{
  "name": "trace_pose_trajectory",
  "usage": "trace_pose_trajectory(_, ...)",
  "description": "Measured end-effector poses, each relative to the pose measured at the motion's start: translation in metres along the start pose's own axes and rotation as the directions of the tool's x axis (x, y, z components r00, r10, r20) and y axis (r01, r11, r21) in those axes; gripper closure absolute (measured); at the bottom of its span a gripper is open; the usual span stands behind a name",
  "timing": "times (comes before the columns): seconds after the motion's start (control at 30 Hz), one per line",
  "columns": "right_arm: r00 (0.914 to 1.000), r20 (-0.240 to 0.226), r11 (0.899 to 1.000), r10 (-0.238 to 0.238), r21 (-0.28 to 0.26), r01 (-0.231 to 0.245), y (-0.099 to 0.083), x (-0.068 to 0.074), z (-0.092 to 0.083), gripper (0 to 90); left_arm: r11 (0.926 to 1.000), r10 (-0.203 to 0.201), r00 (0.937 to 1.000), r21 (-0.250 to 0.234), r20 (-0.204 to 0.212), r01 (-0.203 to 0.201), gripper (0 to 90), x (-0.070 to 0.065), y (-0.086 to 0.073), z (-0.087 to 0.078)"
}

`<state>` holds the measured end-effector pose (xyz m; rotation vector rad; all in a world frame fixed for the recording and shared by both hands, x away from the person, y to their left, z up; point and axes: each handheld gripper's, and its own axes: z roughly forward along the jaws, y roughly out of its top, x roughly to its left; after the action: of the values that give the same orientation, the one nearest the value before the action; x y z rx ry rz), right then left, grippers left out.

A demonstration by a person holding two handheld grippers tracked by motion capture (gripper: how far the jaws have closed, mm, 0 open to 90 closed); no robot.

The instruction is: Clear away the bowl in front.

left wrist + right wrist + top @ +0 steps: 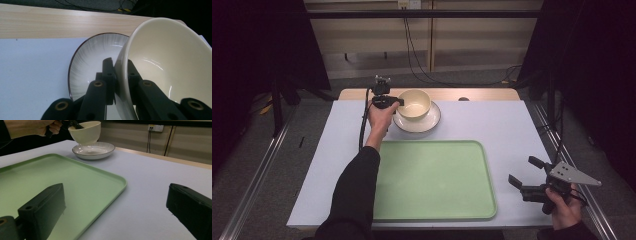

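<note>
The left gripper (398, 101) has its jaws pinched on the near wall of the bowl (414, 104), one finger (108, 75) outside the rim and the other (132, 75) inside it. In the left gripper view the wall stands right between the two fingers, touching both, with no gap left on either side. The bowl tilts in that view, and the plate (87, 65) lies beyond and below the fingertips. From the right gripper view the bowl (86, 131) hangs just above the plate (93, 150), its base clear of the plate's middle; the high view cannot settle that, since there the bowl simply overlaps the plate (432, 120). The right gripper view also shows the left hand (35, 127) up beside the rim.

The right gripper (523, 176) has its jaws spread wide, with nothing between them. In its own view the left finger (42, 207) hangs over the corner of the green tray (75, 182) and the right finger (190, 207) over the bare table (150, 195), the tray's edge running between them. The high view places this gripper just off the tray's right edge, well apart from the bowl and plate at the far side of the table.
</note>
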<state>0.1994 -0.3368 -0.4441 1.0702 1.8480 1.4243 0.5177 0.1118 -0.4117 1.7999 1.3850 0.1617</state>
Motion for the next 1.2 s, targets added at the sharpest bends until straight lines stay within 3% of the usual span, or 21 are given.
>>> trace_pose_trajectory(0.57,1.0,0.0,1.0,-0.002,-0.003,0.002,0.0,-0.001,-0.001,1.9,0.9996,0.015,0.9994,-0.023,0.032,-0.014,82.7,0.001,-0.006,-0.032)
trace_pose_trajectory(1.0,1.0,0.002,1.0,0.001,-0.003,-0.001,0.0,-0.001,-0.001,1.9,0.9984,0.056,0.9953,-0.014,0.079,-0.055,82.6,-0.018,-0.01,-0.037)
trace_pose_trajectory(1.2,1.0,0.0,1.0,0.001,-0.004,-0.001,0.0,-0.001,-0.001,1.9,0.996,0.088,0.9906,0.004,0.105,-0.089,82.7,-0.028,-0.012,-0.036)
